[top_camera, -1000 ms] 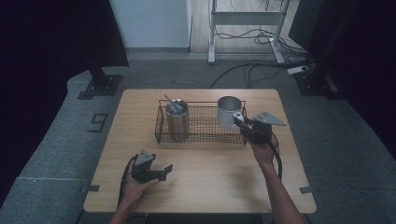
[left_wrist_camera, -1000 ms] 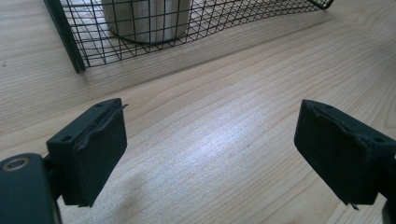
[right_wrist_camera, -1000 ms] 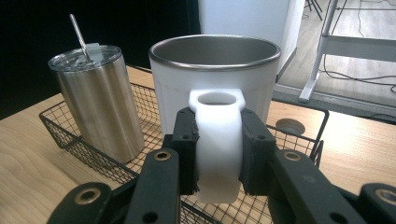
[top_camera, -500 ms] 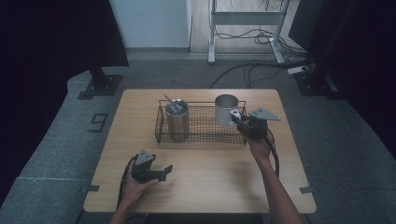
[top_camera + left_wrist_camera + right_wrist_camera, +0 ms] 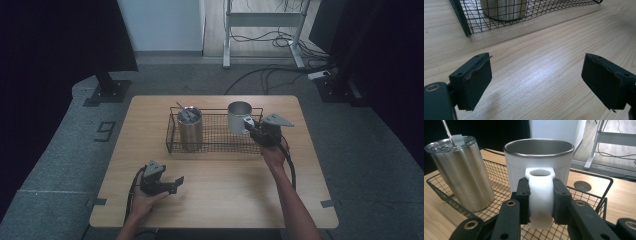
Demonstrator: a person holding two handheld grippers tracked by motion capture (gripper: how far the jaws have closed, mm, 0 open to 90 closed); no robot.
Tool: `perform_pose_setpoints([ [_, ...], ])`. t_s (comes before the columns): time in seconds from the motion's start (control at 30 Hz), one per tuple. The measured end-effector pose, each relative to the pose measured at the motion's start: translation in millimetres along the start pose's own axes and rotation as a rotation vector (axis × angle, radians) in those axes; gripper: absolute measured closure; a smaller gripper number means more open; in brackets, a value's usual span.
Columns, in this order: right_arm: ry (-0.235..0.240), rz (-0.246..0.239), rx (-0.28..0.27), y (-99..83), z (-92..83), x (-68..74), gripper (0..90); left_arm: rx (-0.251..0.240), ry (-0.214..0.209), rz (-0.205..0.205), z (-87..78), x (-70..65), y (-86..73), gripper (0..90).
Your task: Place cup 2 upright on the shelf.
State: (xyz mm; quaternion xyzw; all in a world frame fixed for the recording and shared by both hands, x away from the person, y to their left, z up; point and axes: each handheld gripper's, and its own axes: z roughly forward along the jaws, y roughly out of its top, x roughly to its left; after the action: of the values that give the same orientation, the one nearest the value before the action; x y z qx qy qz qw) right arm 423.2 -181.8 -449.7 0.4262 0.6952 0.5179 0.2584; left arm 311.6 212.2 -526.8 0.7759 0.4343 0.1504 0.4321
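A white mug (image 5: 239,116) with a steel inside stands upright at the right end of the black wire basket (image 5: 215,150). My right gripper (image 5: 248,123) is shut on the mug's handle (image 5: 541,195), its pads (image 5: 524,200) pressing both sides of the white loop. Whether the mug (image 5: 539,160) rests on the basket floor I cannot tell. A steel tumbler (image 5: 190,129) with a clear lid and straw stands at the basket's left end. My left gripper (image 5: 177,182) lies low over the table's front left, open, with bare wood between its pads (image 5: 474,82).
The wooden table (image 5: 225,200) has a cable hole (image 5: 582,186) beyond the basket's far rim (image 5: 586,192). In the left gripper view the basket's corner (image 5: 461,17) and the tumbler's base (image 5: 504,10) sit ahead. Floor cables and a metal stand lie beyond the table.
My right gripper has carried the mug a little to the left and farther away at the basket's right end. The left gripper has stayed put.
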Motion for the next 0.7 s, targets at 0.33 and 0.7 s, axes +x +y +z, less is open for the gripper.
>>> perform_pose_setpoints([
  [0.33,-0.002,0.001,0.019,-5.4,10.2,-1.2,70.5,0.000,0.001,-0.001,-0.4,1.3,-0.4,9.7],
  [0.7,0.005,-0.001,0.039,-11.5,18.6,-1.4,70.5,0.002,0.003,-0.001,-0.8,2.2,-0.7,9.7],
])
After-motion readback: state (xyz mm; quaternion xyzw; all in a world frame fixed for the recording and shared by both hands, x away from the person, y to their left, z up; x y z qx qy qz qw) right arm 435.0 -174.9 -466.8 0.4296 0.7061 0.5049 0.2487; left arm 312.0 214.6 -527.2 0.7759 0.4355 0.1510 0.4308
